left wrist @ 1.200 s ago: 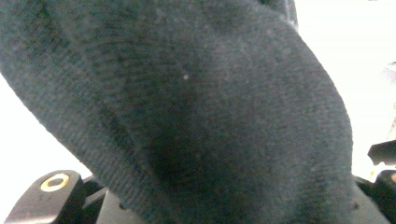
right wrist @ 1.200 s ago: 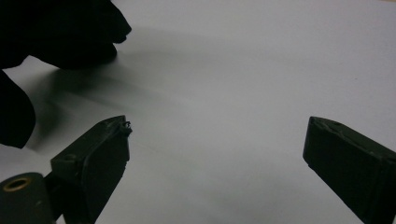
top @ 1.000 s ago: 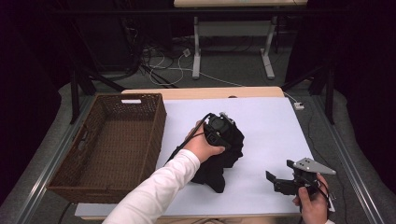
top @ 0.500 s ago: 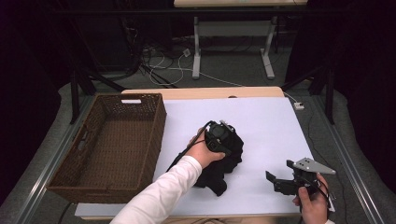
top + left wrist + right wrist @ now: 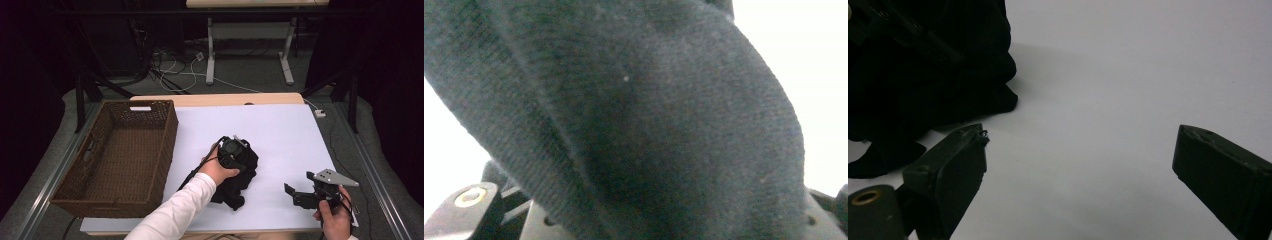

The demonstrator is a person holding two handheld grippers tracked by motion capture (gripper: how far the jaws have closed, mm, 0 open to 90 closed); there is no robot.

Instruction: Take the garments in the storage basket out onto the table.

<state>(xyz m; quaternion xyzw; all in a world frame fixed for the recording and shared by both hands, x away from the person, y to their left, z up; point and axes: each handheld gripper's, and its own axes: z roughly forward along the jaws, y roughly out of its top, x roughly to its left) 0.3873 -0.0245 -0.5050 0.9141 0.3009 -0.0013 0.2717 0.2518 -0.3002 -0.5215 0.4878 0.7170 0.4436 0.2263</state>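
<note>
A crumpled black garment [image 5: 239, 181] is lying on the white desk [image 5: 280, 135], a little to the right of the woven basket [image 5: 120, 155] and apart from it. The left gripper [image 5: 235, 152] is sitting on top of the heap, the hand wrapped round its body and its nose pointing down into the cloth. In the left gripper view the dark knit fabric [image 5: 639, 115] is crowding right up against the camera and draping over the place where the jaws rise, so the jaws themselves are lying buried under it. They have just been opening a little, with the cloth between them; whether the pads are pressing on the fabric I cannot tell.

The right gripper [image 5: 304, 196] is hovering near the front right corner of the desk, held in the person's right hand [image 5: 334, 220], well apart from the garment. In the right gripper view its jaws are standing wide, with bare white desk between them, and the edge of the black garment [image 5: 923, 80] is lying beyond the left-hand jaw, up in the far left of that view, not reaching between the pads.
</note>
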